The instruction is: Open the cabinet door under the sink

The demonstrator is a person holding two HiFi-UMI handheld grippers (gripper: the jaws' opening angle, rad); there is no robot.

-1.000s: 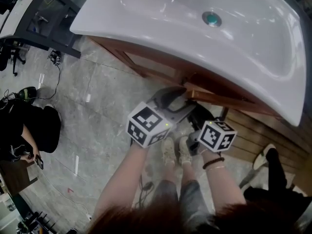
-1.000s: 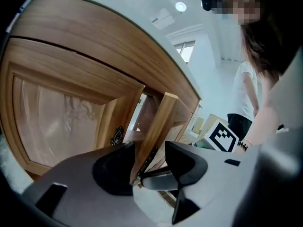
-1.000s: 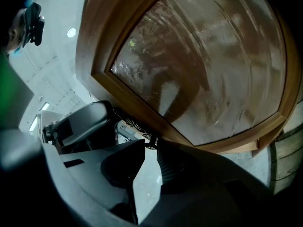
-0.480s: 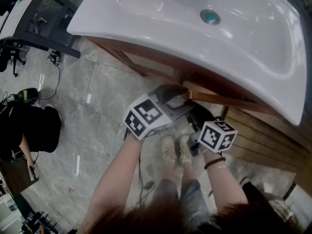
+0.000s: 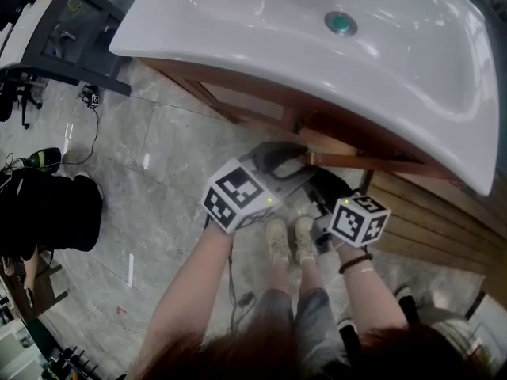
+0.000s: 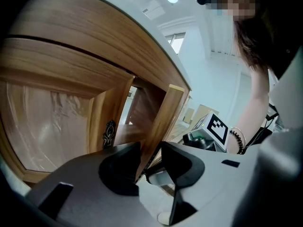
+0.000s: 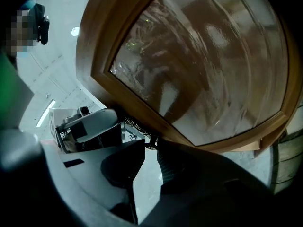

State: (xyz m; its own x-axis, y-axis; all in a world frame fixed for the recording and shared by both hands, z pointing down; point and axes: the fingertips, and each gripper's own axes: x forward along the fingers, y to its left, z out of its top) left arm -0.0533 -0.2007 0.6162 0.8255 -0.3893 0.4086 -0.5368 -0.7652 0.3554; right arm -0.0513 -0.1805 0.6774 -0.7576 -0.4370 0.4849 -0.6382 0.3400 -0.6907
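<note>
A white sink [image 5: 380, 62] tops a wooden cabinet [image 5: 238, 101]. Its right-hand door [image 5: 348, 162], glass-panelled [image 7: 199, 70], stands swung out a little. The left gripper [image 5: 295, 163] reaches in under the basin. Its jaws [image 6: 149, 150] are closing, and the door's free edge [image 6: 163, 119] stands between them without the pads clearly pressing on it. The left-hand door with its ornate handle [image 6: 109, 134] stays closed. The right gripper [image 5: 323, 187] sits just right of the left one. It [image 7: 150, 150] is shut on the small dark metal handle [image 7: 150, 143] at the door frame's lower edge.
The person's two shoes [image 5: 287, 240] stand on the grey tiled floor right below the grippers. Slatted wood panelling [image 5: 428, 220] runs along the right. A black table frame [image 5: 71, 30] and a cable [image 5: 93, 125] lie at the upper left. A person in black [image 5: 47, 212] crouches at the left.
The left gripper's cube has rolled slightly and edged left. The right gripper and the door have barely moved. The person in black at the left has shifted.
</note>
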